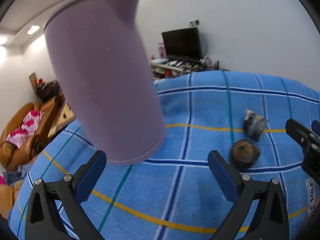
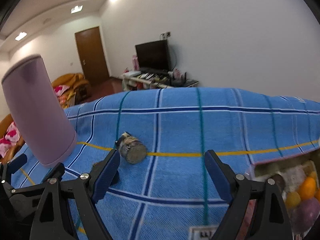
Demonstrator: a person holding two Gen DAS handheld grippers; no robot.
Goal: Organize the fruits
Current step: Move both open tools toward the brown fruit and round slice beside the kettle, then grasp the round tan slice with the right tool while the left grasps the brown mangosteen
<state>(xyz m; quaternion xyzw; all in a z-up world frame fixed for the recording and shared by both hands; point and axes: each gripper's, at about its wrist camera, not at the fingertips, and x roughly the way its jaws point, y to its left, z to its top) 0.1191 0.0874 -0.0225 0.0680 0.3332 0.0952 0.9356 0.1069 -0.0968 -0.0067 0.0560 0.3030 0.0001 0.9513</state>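
A tall purple container (image 1: 104, 80) stands on the blue checked cloth (image 1: 200, 200), its base just beyond my left gripper's left finger. My left gripper (image 1: 158, 172) is open with only cloth between its fingers. Right of it lie a round brown fruit (image 1: 245, 153) and a grey-dark lump (image 1: 255, 127). My right gripper (image 2: 163, 172) is open too, nothing between its jaws. The grey-dark lump (image 2: 133, 150) lies on its side just past its left finger, which partly hides the brown fruit (image 2: 100, 166). The purple container (image 2: 38, 112) is at the left.
An open box (image 2: 284, 157) at the lower right holds an orange fruit (image 2: 308, 188), a yellow one (image 2: 293, 200) and a purple one (image 2: 308, 210). The cloth's far edge drops off toward a TV (image 2: 153, 55) on a low stand. An orange sofa (image 1: 18, 132) sits left.
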